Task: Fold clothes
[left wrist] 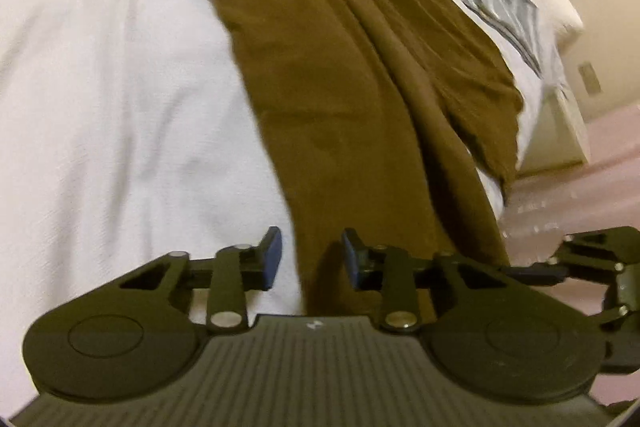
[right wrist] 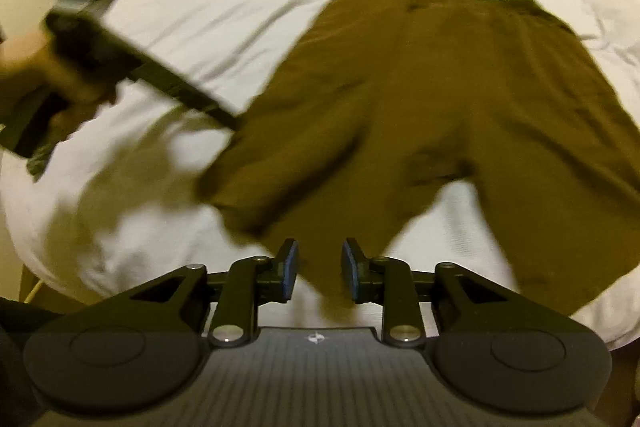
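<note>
Brown trousers (left wrist: 360, 75) lie lengthwise on the bed (left wrist: 100, 87), waistband away from both gaping hand-held grippers (left wrist: 311, 259) (right wrist: 319, 269).

- Olive-brown trousers (left wrist: 360, 75), plain.
- White bed sheet (left wrist: 100, 87).
- White T-shirt (left wrist: 508, 7) with a grey-striped print.
- Black left hand-held gripper (left wrist: 310, 259), blue pads (left wrist: 272, 247).
- Pinkish floor (left wrist: 580, 183).

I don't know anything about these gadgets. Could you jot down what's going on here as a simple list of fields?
Setting: a bed with a white sheet
Garment: brown trousers spread flat on the sheet, both legs showing
Left gripper: open, a trouser leg's end between its fingers, not pinched
Right gripper: open, brown cloth between its fingers, not pinched
Other item: a white printed garment beside the trousers
Fold progress: no fold visible yet
Image quality: blurred, so fine detail is unclear
</note>
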Demonstrator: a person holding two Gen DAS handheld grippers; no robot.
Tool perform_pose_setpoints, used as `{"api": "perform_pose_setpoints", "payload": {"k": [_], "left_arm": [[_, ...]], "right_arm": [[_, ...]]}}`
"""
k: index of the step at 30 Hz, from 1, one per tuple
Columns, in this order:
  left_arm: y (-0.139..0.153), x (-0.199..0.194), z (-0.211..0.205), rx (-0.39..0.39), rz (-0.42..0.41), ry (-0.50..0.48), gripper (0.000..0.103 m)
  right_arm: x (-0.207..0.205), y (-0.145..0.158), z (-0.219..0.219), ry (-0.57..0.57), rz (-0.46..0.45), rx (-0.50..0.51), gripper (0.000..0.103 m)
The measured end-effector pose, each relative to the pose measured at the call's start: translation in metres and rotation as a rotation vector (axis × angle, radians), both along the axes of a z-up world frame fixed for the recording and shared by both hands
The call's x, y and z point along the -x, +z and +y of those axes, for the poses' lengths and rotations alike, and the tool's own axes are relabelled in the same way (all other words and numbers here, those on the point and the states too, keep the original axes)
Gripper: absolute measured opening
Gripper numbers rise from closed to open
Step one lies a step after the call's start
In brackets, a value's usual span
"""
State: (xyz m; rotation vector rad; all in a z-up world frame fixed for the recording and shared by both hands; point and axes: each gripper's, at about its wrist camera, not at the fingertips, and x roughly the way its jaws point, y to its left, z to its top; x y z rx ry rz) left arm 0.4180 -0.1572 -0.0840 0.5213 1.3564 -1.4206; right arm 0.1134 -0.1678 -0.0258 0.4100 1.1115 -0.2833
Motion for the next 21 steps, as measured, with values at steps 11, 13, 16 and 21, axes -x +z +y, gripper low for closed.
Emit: {"api": "perform_pose_setpoints", "payload": {"k": [11,13,16,21], "left_arm": [[0.027,-0.053,0.032,-0.014,-0.209,0.026,0.0],[0.024,-0.057,0.036,-0.025,-0.18,0.041,0.001],[0.012,-0.038,0.035,-0.037,-0.108,0.006,0.028],[-0.011,-0.008,0.032,-0.056,-0.007,-0.041,0.036]], "right_arm": [[-0.034,-0.019,0.026,0.016,0.012,0.004,0.034],[-0.033,-0.019,0.025,-0.001,0.011,0.013,0.035],[-0.028,-0.022,0.02,-0.036,0.028,0.02,0.039],[-0.014,-0.029,0.02,-0.102,0.09,0.089,0.045]]}}
